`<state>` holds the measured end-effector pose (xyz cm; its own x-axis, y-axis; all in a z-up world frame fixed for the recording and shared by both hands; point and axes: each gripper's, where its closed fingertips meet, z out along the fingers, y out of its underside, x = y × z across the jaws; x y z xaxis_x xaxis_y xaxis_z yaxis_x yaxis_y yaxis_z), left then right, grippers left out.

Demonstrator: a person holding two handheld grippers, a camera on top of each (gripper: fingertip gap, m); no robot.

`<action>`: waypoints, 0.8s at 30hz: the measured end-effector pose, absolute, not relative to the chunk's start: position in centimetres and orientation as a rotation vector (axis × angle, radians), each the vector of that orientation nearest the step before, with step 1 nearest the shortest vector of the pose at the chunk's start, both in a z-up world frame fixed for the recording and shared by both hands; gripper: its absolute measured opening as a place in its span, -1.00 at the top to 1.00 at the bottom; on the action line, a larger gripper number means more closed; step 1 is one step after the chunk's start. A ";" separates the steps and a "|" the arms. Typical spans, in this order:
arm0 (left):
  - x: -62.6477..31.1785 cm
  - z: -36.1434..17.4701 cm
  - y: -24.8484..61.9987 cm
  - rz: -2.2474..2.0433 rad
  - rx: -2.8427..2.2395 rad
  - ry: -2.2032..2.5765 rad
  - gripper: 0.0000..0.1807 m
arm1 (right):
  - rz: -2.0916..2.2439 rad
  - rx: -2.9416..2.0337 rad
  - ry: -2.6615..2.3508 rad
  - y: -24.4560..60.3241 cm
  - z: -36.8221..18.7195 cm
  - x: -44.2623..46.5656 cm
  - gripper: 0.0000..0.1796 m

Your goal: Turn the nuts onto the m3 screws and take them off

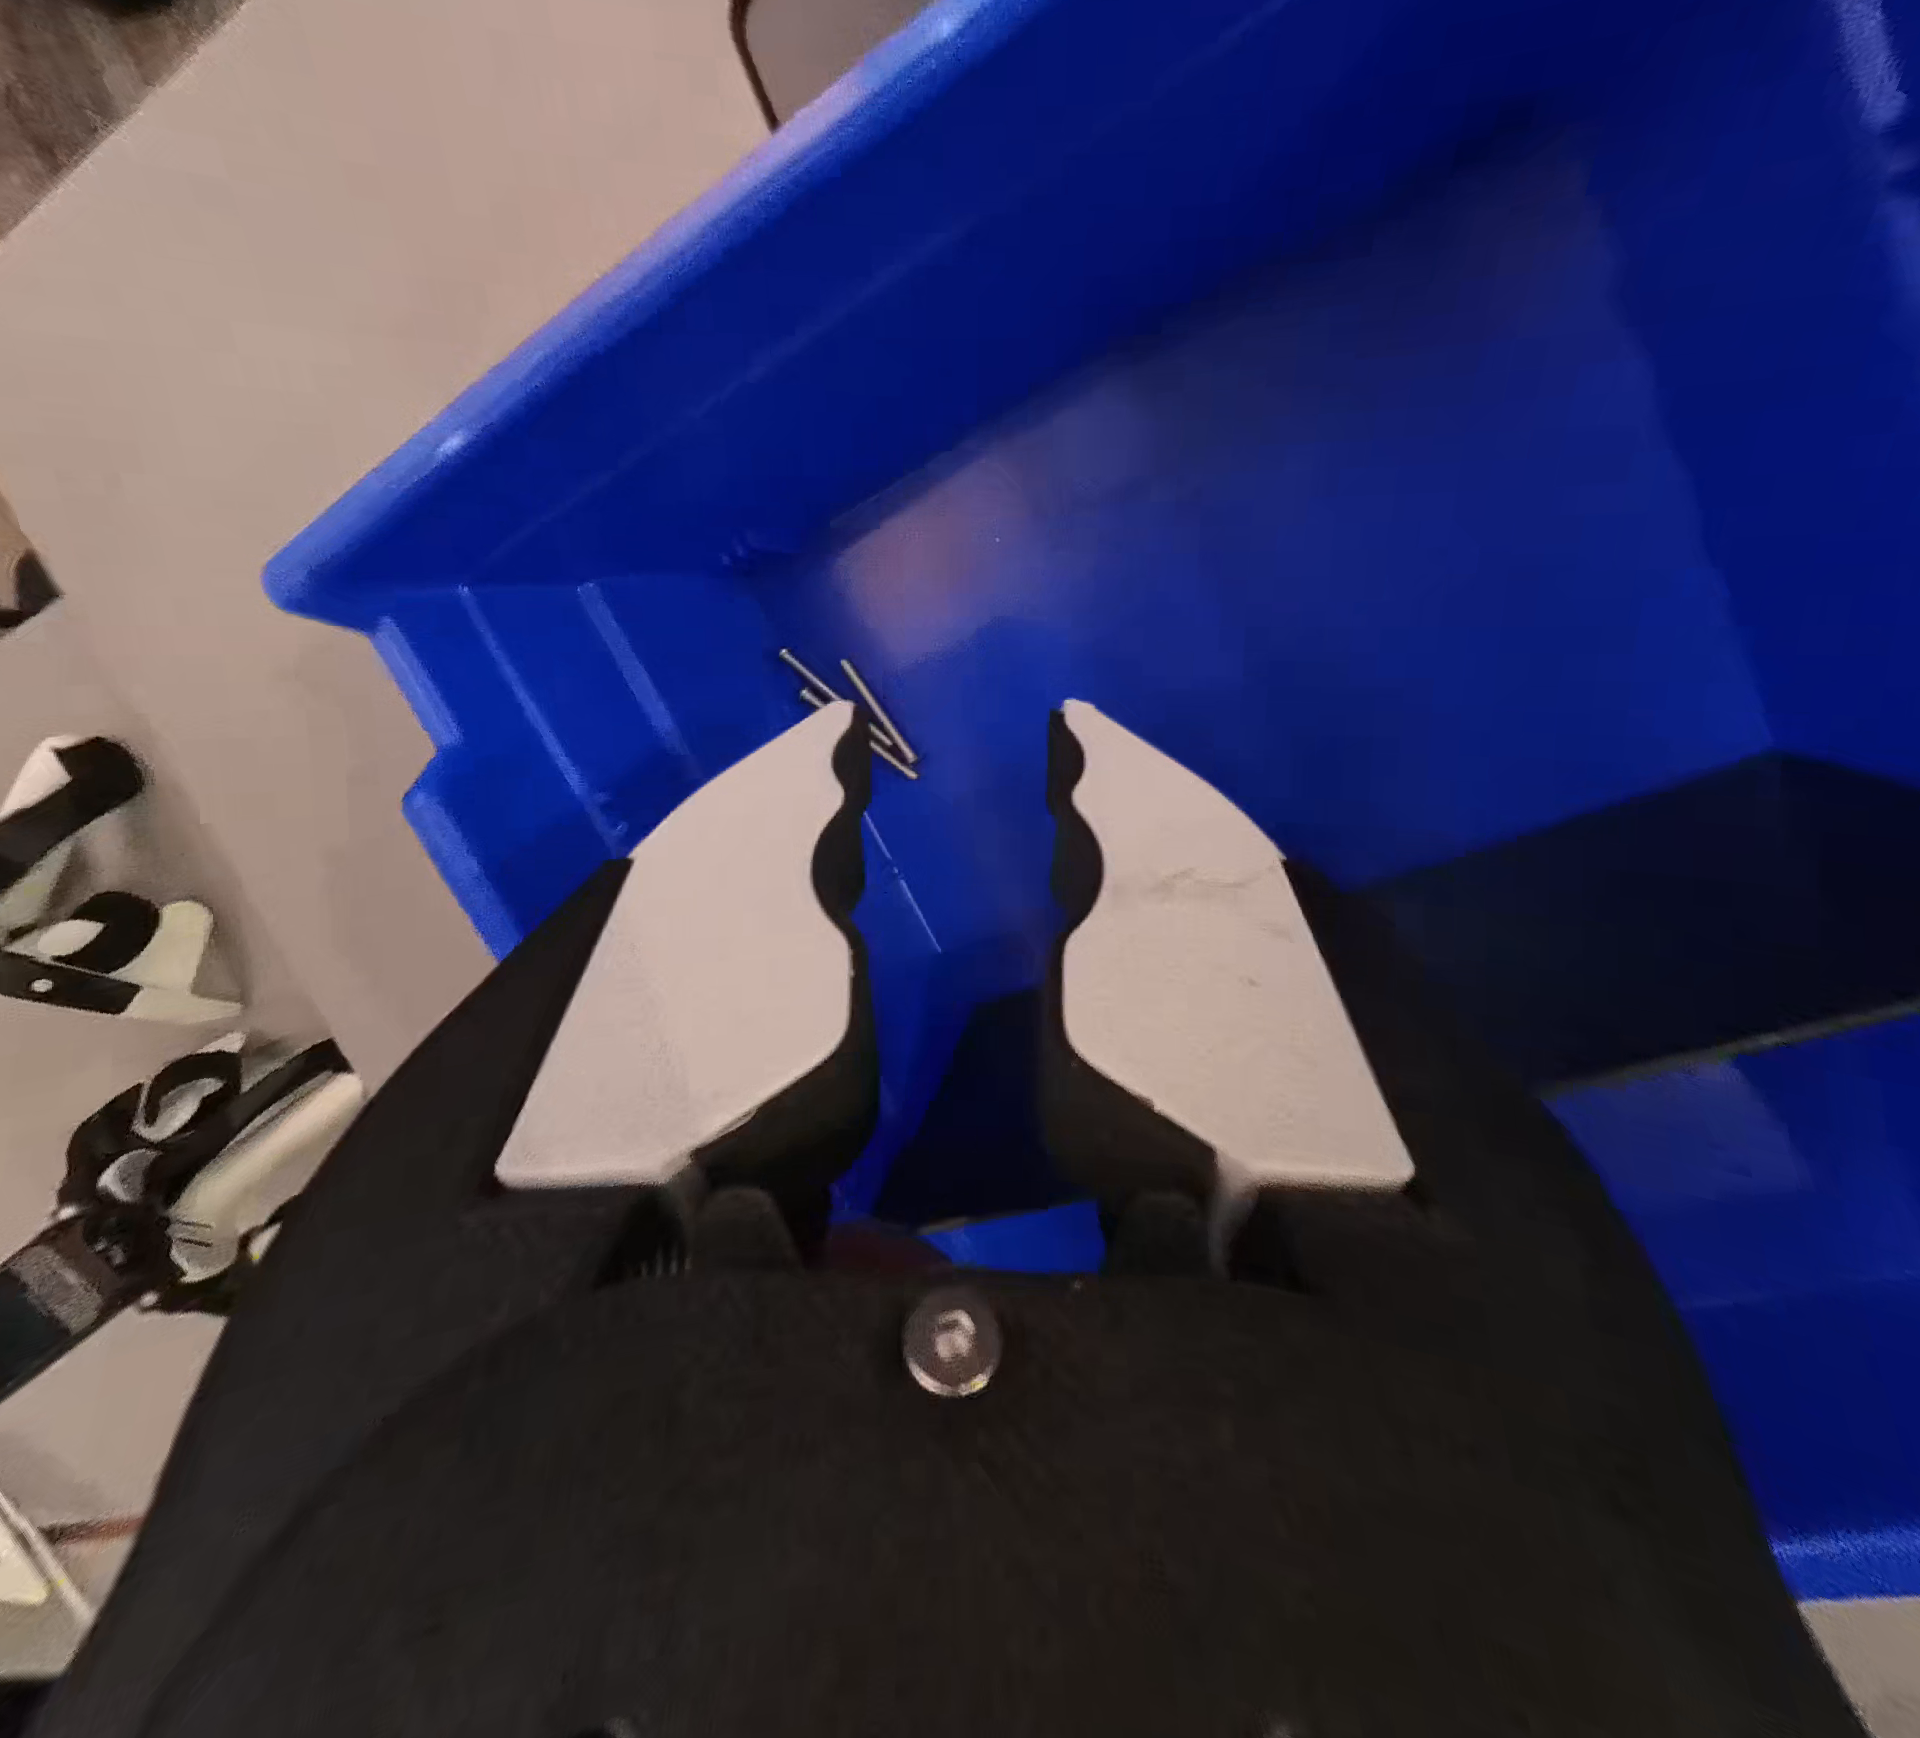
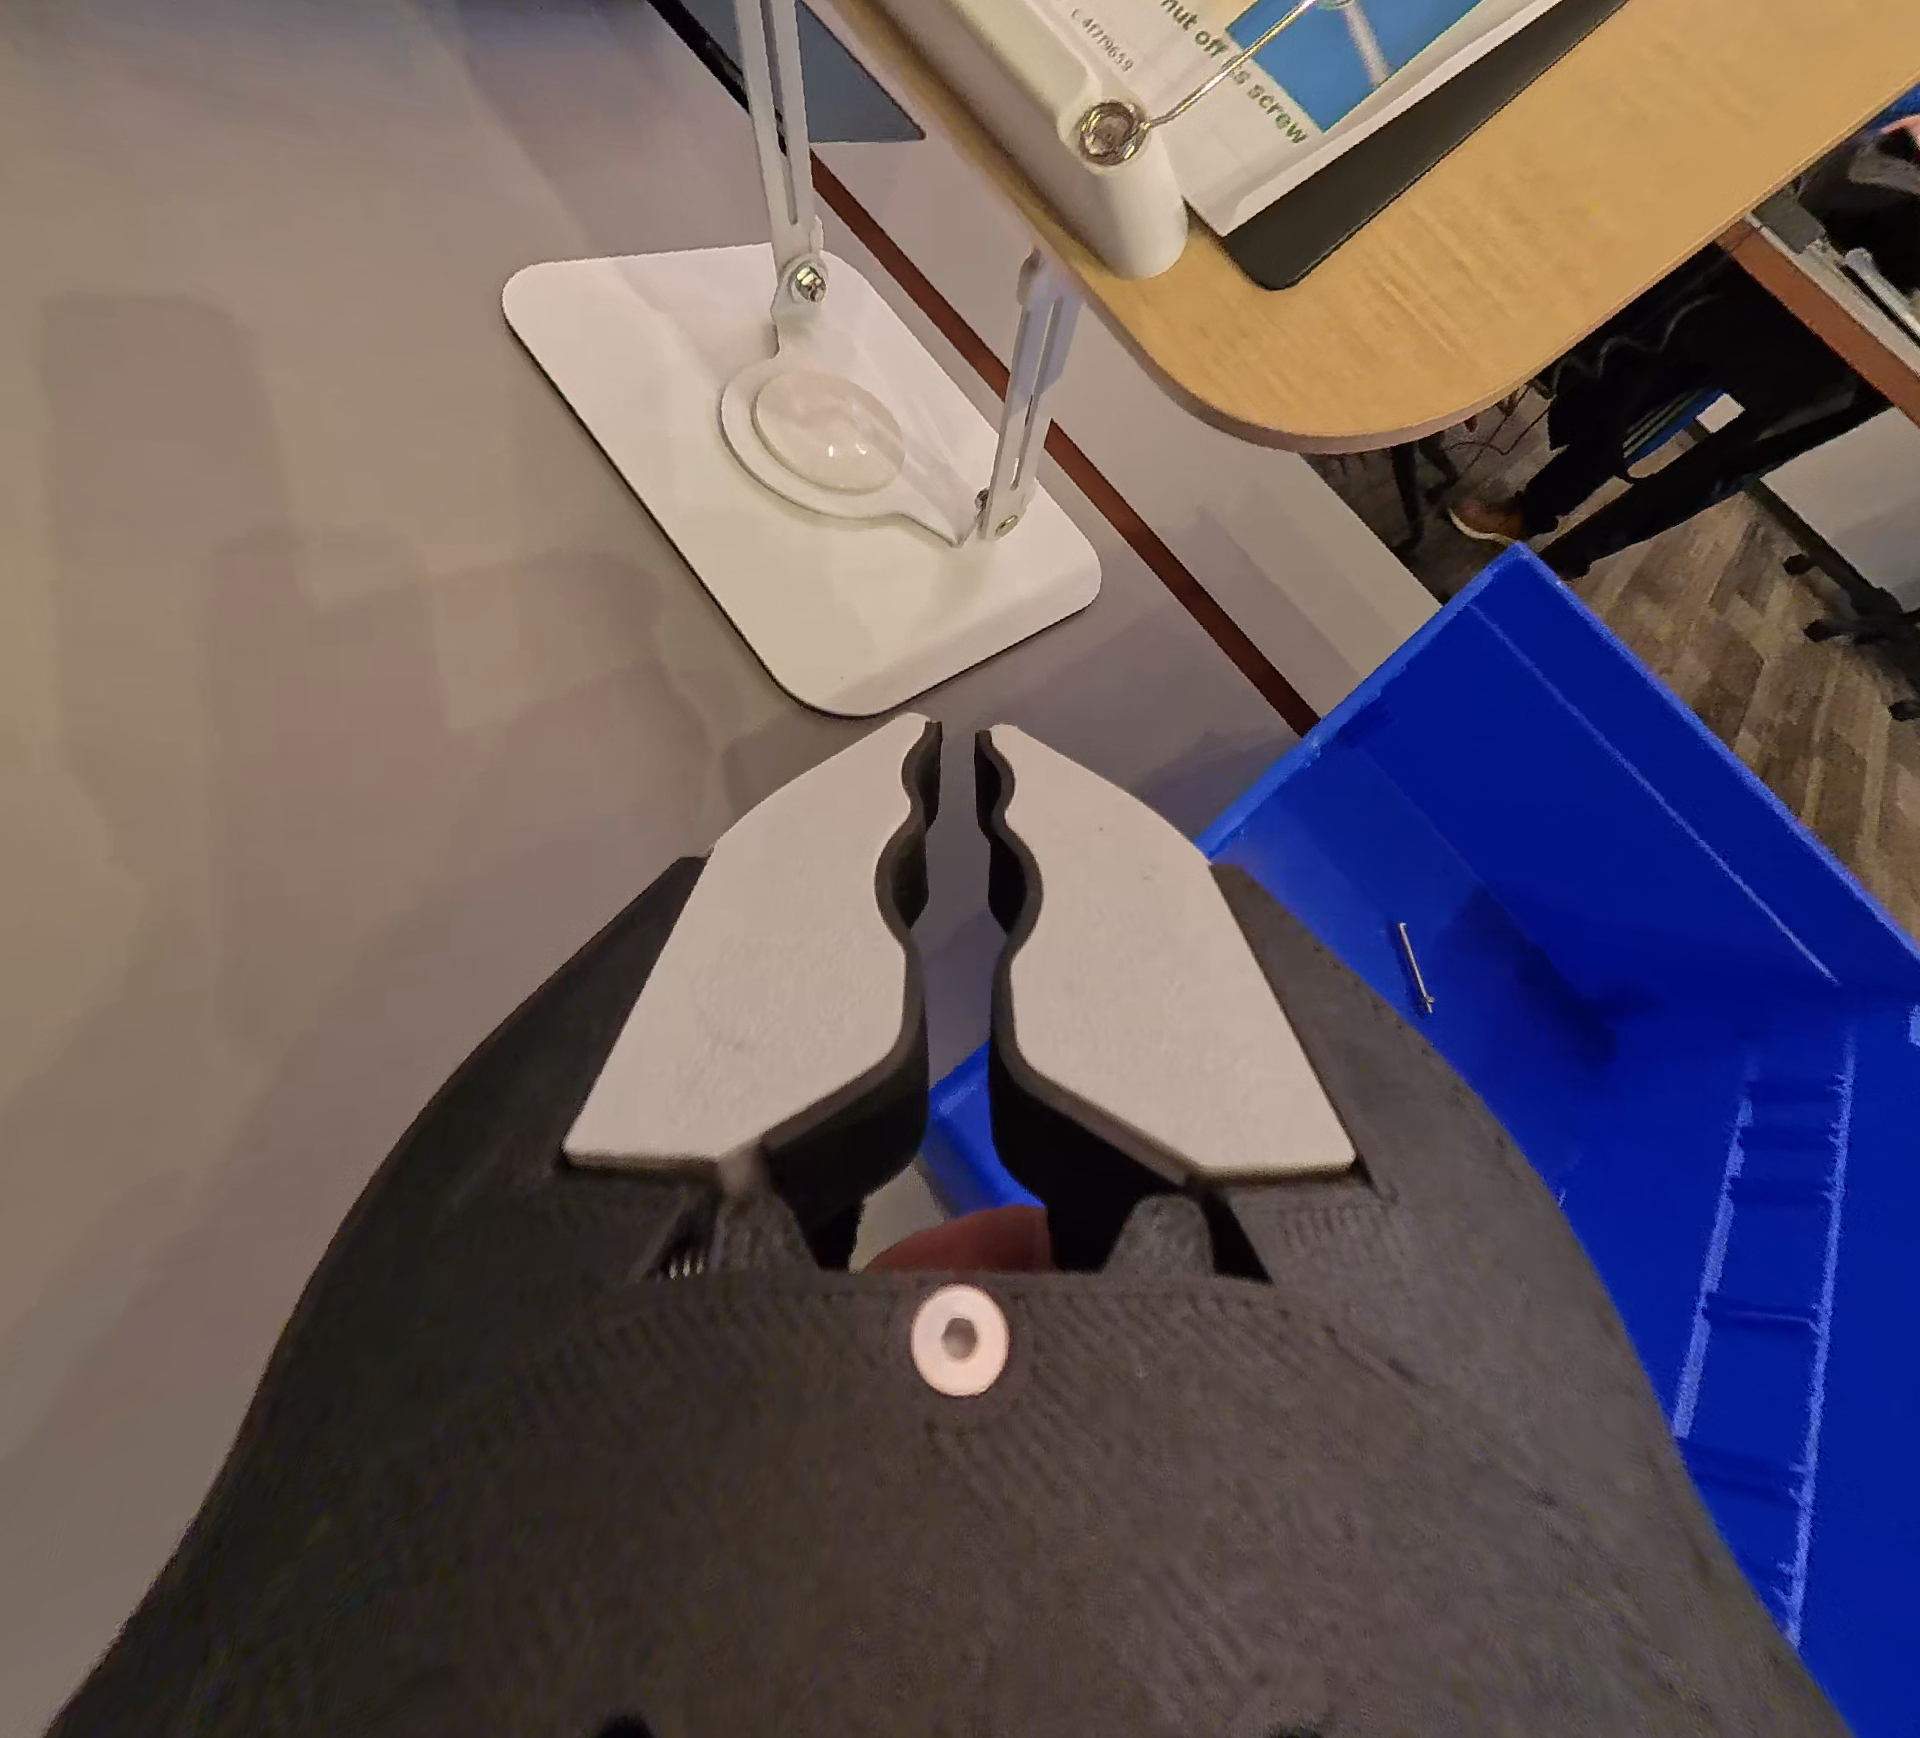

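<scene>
Left wrist view: the left gripper hangs inside a blue bin, its jaws spread apart and holding nothing. A small cluster of screws lies on the bin floor at frame centre, in the corner by the ribbed wall, just beyond and touching the line of the left fingertip. They are thin, grey, pin-like, and their long axes run from upper left to lower right, crossing one another. This gripper looks the nearer one to them; a pick would need a small shift left so the jaws straddle one screw across its axis. No nuts show.

Right wrist view: the right gripper is over the grey desk, jaws nearly together with a narrow gap, empty. A bin sits at lower right; one screw lies in it, roughly upright in frame. A white stand is ahead.
</scene>
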<state>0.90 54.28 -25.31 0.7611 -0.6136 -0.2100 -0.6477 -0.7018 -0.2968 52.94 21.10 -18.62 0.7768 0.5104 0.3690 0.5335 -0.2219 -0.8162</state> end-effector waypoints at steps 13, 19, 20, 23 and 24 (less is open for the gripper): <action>-1.8 -28.5 54.8 0.560 -2.812 1.007 0.70 | -0.004 -1.842 -0.815 20.5 -18.1 52.5 0.93; -1.9 -29.2 55.0 0.640 -2.840 1.019 0.68 | 0.003 -1.832 -0.815 20.3 -17.8 52.5 0.93; -1.8 -29.6 54.7 0.608 -2.867 1.014 0.69 | 0.006 -1.831 -0.813 20.3 -17.8 52.5 0.93; -2.0 -30.0 54.9 0.515 -2.911 0.937 0.81 | 0.018 -1.827 -0.809 20.2 -17.6 52.5 0.93; -2.0 -30.2 54.9 0.474 -2.928 0.911 0.85 | 0.021 -1.824 -0.809 20.2 -17.6 52.5 0.93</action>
<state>-1.97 54.86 -30.20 0.7811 -0.5478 -0.2996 -0.5597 -0.8270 0.0529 52.49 20.22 -17.57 0.7677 0.5328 0.3560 0.5140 -0.1802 -0.8386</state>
